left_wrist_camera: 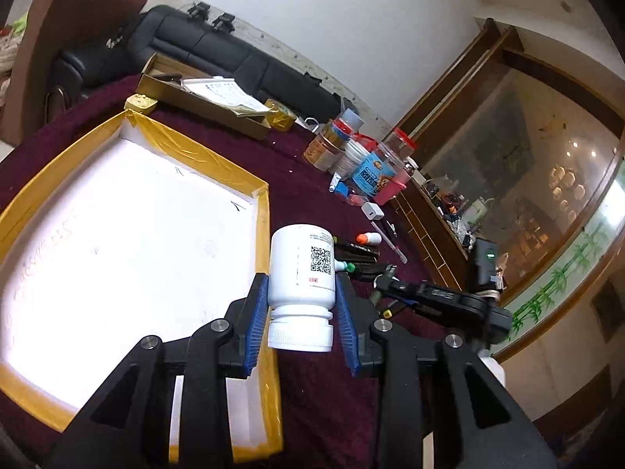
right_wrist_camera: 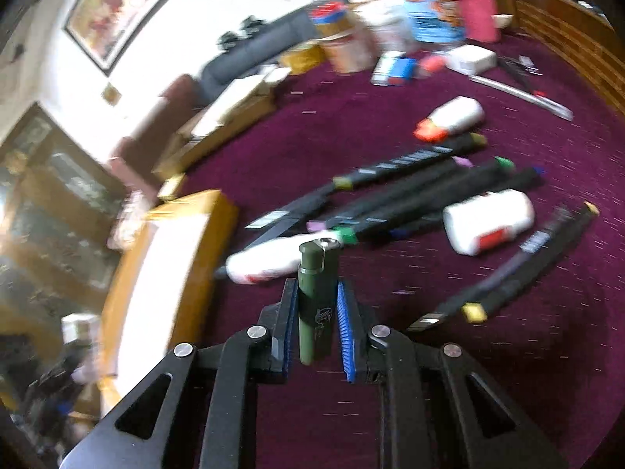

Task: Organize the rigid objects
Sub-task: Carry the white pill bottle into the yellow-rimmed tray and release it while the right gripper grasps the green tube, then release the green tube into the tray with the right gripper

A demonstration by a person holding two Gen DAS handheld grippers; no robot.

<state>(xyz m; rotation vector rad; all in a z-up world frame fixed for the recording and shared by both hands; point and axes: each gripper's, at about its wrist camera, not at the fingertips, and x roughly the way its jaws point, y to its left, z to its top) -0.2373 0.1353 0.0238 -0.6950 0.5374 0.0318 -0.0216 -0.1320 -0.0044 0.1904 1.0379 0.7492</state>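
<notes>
**A:** Your left claw [left_wrist_camera: 300,305] is pinching the white bottle [left_wrist_camera: 301,273] by its lower body, cap towards the camera, base pointing away. You've got it lifted off the counter [left_wrist_camera: 312,203], just over the tray's right-hand edge. I'd guess that sideways grip is there so you can swing it over the rim and set it down inside.

**B:** And the tray?

**A:** The tray [left_wrist_camera: 262,211] has a white floor and yellow-taped walls, and nothing lies in the part you can see. It looks like the place you're sorting into.

**B:** What about your other hand?

**A:** Your right claw [right_wrist_camera: 315,324] is pinching a dark green tube [right_wrist_camera: 315,297] with a metal tip, held upright between the blue pads [right_wrist_camera: 342,312]. It hangs above the counter, near the tray's corner. The markers [right_wrist_camera: 410,191] and small white bottles [right_wrist_camera: 488,221] lie loose beyond it, probably the ones left to sort.

**B:** Anything readable?

**A:** The white bottle carries a QR code and a small red mark under it; the print above is too fine to read. The green tube has a pale stamp I can't make out. That view is blurred, so the marker labels are lost too.
</notes>
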